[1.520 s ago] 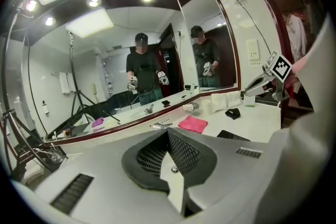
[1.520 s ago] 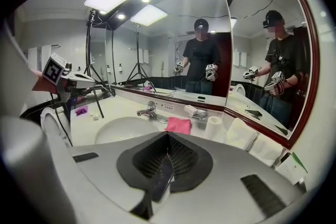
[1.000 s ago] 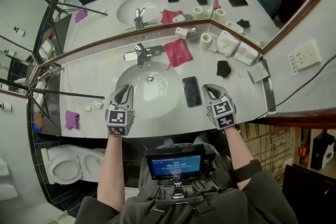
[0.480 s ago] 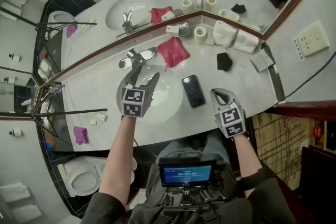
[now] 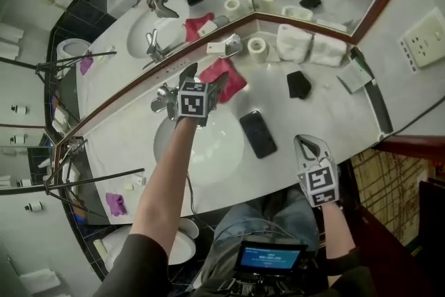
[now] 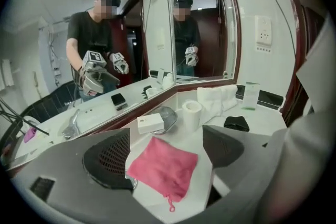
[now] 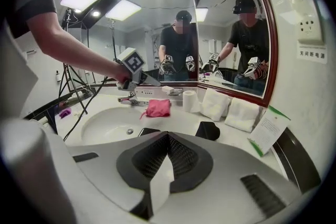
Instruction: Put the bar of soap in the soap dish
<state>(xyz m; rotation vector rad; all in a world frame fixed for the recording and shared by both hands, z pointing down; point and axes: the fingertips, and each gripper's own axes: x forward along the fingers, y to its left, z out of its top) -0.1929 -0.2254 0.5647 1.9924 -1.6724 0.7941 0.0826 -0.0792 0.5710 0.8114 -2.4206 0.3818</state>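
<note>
1. Head view: the left claw (image 5: 206,73) reaches over the faucet (image 5: 161,97) toward the back edge of the surface (image 5: 327,108). Its jaws are spread wide, having just been opening, and nothing is pinched between them.
2. Head view: the bar of soap (image 5: 215,48), a white block, lies at the back edge of the surface, near the corner where the two mirrors meet. The metal soap dish (image 5: 233,45) is immediately on its right. The soap lies beyond the left claw's fingertips and apart from them. The pink cloth (image 5: 235,85) lies on the surface partly under that claw.
3. Head view: the right claw (image 5: 304,142) is at the front edge of the surface, to the right of the black phone (image 5: 258,135). Its jaws are pressed together and empty, and it is well apart from the soap.
4. Left gripper view: the pads stand far apart and the pink cloth shows on the surface in the gap. The soap lies past the cloth, against the dish's left rim. Whether it rests partly on the dish cannot be told. A toilet roll (image 6: 190,114) stands just right of the dish.
5. Right gripper view: the jaws meet with nothing between them. The soap and dish show small at the far back edge, past the basin (image 7: 113,123).
</note>
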